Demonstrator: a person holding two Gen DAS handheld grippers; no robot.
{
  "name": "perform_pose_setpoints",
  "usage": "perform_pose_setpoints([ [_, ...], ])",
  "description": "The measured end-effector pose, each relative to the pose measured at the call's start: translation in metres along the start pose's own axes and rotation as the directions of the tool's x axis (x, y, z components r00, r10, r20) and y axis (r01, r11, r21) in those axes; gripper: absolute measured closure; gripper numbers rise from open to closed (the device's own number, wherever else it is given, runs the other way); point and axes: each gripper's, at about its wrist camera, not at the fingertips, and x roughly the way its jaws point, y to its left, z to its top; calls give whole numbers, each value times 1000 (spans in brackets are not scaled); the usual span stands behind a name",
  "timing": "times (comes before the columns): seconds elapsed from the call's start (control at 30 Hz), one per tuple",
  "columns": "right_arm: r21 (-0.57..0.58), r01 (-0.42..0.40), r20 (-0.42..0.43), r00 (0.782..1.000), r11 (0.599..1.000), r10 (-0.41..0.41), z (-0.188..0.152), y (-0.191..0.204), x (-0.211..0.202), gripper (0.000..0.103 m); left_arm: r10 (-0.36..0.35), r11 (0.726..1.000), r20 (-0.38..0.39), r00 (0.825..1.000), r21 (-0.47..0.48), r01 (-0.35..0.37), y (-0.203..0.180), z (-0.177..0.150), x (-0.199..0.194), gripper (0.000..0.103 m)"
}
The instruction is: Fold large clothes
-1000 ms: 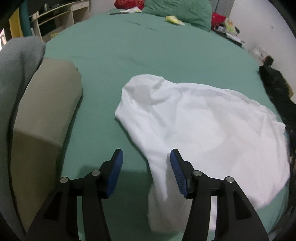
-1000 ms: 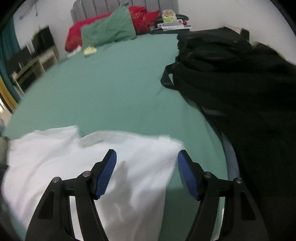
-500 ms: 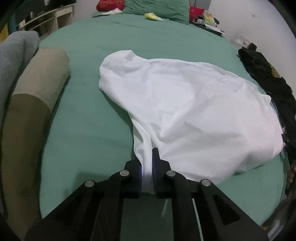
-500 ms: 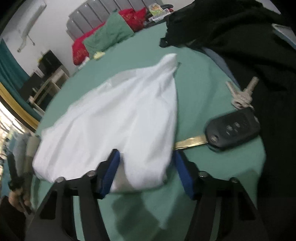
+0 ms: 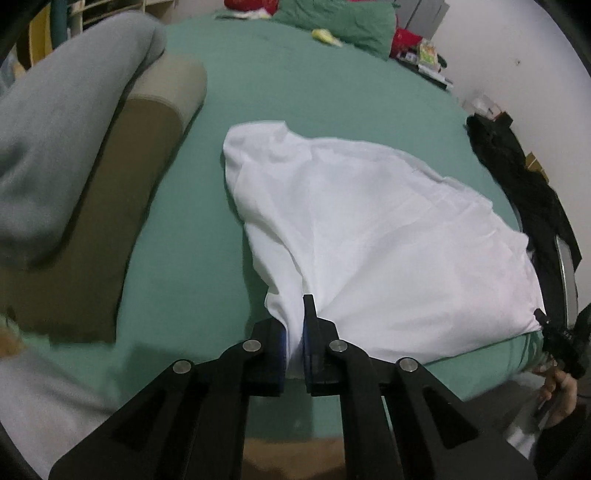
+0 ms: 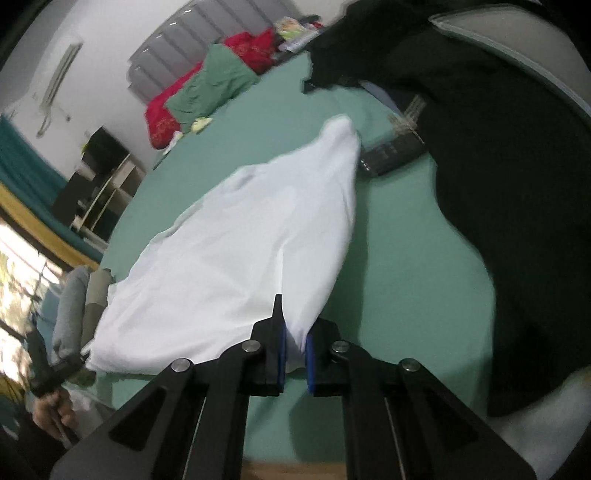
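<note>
pinching one white garment | two grippers: left gripper, right gripper

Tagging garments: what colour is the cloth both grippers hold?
Plain white cloth, no pattern; clearest in the left wrist view.

Green bed — white garment, black clothes, pillows.

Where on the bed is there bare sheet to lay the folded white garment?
Bare green sheet lies between the white garment and the pillows, and between it and the tan cushion. Crowded along the black clothing, where the key fob lies.
</note>
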Motion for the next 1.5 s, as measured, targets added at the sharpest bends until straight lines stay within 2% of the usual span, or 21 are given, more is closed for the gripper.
perform_pose_setpoints([
  [0.13, -21, 34, -7, 999, 999, -34, -7, 2, -3, 94, 21, 1000, -57, 998, -5, -21, 9, -12, 7, 92],
  [0.17, -35, 50, -8, 999, 998, -50, -5, 5, -3, 92, 41, 999, -80, 996, -8, -42, 8, -10, 10, 88],
  [0.23, -72, 103, 13, 995, 992, -102, -2, 11, -3, 83, 74, 997, -67, 995, -3, -75, 3, -2, 6, 71],
  [0.27, -91, 143, 34, 989, 985, -141, 0, 14, -4, 73, 88, 996, -43, 995, 4, -88, 0, 2, 2, 60],
  [0.3, -102, 172, 56, 984, 980, -167, 2, 15, -6, 61, 102, 995, -10, 995, 10, -102, -3, 6, -4, 54],
  [0.4, -126, 237, 166, 962, 963, -216, 10, 23, -17, 37, 116, 993, 70, 991, 26, -118, -16, 25, -19, 49],
  [0.43, -135, 246, 190, 957, 960, -219, 13, 26, -18, 35, 101, 993, 84, 991, 50, -105, -25, 34, -18, 49],
  [0.53, -143, 251, 199, 955, 957, -220, 21, 29, -9, 34, 74, 991, 71, 995, 102, -81, -44, 51, -1, 48],
  [0.63, -112, 226, 138, 968, 968, -210, 28, 24, 12, 34, 35, 984, 44, 998, 174, -42, -80, 75, 31, 48],
  [0.77, -81, 203, 91, 976, 976, -196, 30, 15, 25, 34, -3, 966, -39, 999, 259, 13, -130, 107, 82, 48],
  [0.97, -81, 195, 72, 979, 977, -190, 32, 6, 31, 34, -8, 952, -122, 993, 304, 45, -179, 145, 155, 48],
  [1.03, -86, 205, 74, 977, 975, -199, 34, 7, 32, 34, -2, 951, -129, 992, 307, 42, -186, 152, 169, 48],
  [1.1, -85, 208, 72, 977, 974, -202, 36, 6, 33, 34, 9, 952, -76, 997, 307, 15, -190, 166, 180, 48],
  [1.17, -69, 204, 72, 977, 977, -199, 37, 5, 33, 34, 36, 956, -37, 999, 291, -24, -188, 177, 184, 48],
  [1.27, -61, 206, 72, 977, 977, -202, 38, 6, 34, 32, 87, 976, -2, 996, 203, -84, -173, 186, 175, 48],
  [1.37, -59, 195, 76, 979, 979, -190, 35, 7, 33, 31, 43, 988, 36, 998, 148, -47, -159, 180, 143, 48],
  [1.5, -9, 133, 85, 988, 991, -131, 30, 0, 26, 31, -19, 983, 54, 998, 185, 9, -166, 140, 101, 48],
])
